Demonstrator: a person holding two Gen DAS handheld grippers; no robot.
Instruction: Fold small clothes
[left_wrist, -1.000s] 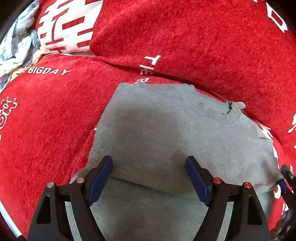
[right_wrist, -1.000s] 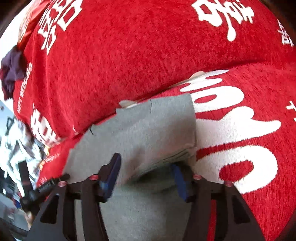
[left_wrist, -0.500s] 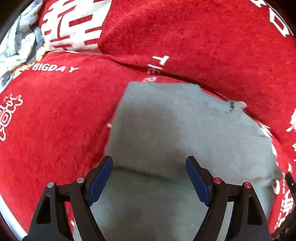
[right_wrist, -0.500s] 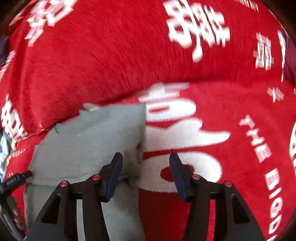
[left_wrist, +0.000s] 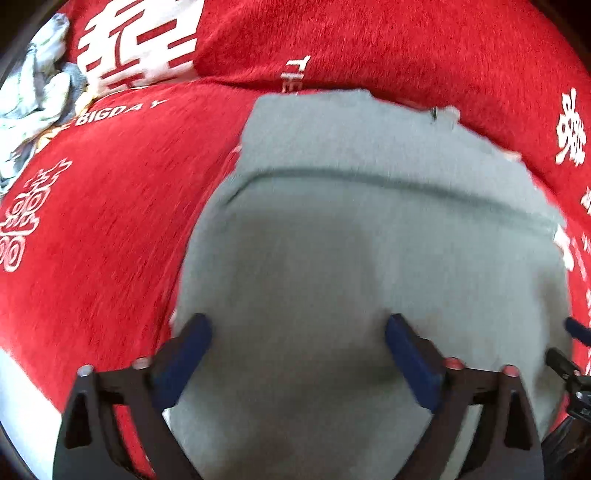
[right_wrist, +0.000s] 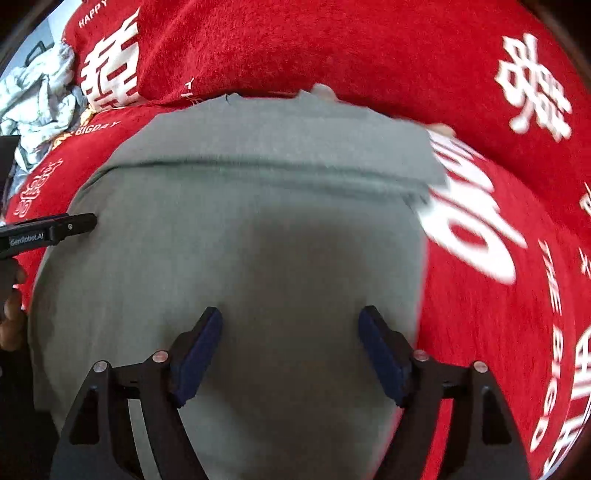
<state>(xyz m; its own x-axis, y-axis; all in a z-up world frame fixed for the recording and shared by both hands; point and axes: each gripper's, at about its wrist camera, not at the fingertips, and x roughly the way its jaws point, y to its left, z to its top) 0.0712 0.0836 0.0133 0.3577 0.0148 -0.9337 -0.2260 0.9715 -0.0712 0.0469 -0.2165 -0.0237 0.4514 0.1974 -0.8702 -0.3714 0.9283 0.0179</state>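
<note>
Red cover (left_wrist: 110, 221) reads "BIGDAY"; claw (right_wrist: 48, 230) reads "GenRobot.AI".

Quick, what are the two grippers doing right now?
Left gripper: open, jaws just widened, holding nothing, over the grey cloth.
Right gripper: open, jaws just widened, holding nothing, over the same cloth.
</note>
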